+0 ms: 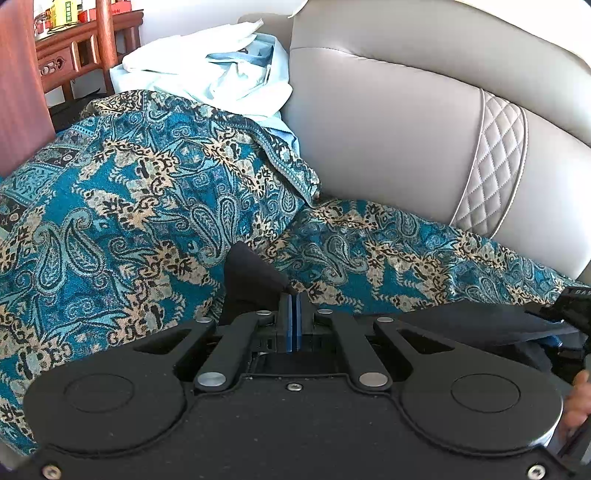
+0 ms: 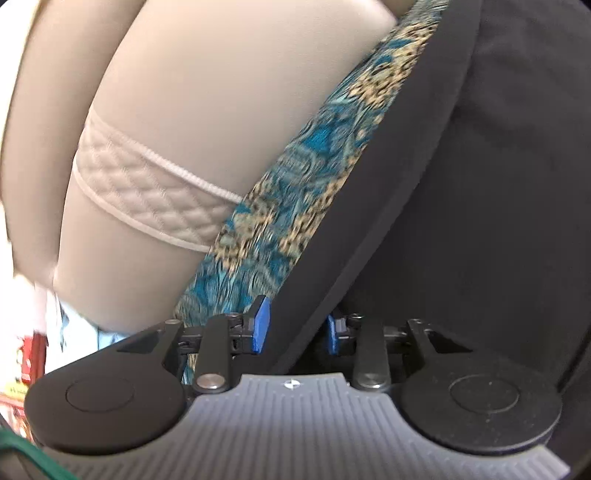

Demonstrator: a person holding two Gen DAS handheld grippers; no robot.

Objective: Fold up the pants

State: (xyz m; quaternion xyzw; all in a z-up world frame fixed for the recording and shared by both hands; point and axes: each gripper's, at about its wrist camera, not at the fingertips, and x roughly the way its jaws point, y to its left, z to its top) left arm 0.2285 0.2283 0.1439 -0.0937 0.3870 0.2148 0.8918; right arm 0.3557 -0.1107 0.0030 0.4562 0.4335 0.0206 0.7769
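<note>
Left wrist view: left gripper [image 1: 294, 314], two fingers clenched on one dark pants [image 1: 255, 275] corner, lower centre, over one paisley throw [image 1: 122, 192]. Right wrist view: right gripper [image 2: 297, 326], two fingers straddling pants edge, contact unclear.

I see a beige leather sofa [image 1: 388, 122] with a quilted, piped band [image 1: 495, 162] on its back cushion. A teal paisley throw [image 1: 122, 192] covers the seat. Pale blue and white cloth [image 1: 221, 74] is heaped in the far corner. Beyond it stands red-brown carved wooden furniture [image 1: 74, 55] with boxes on top. Soft daylight, white wall [image 1: 184, 18] behind.
</note>
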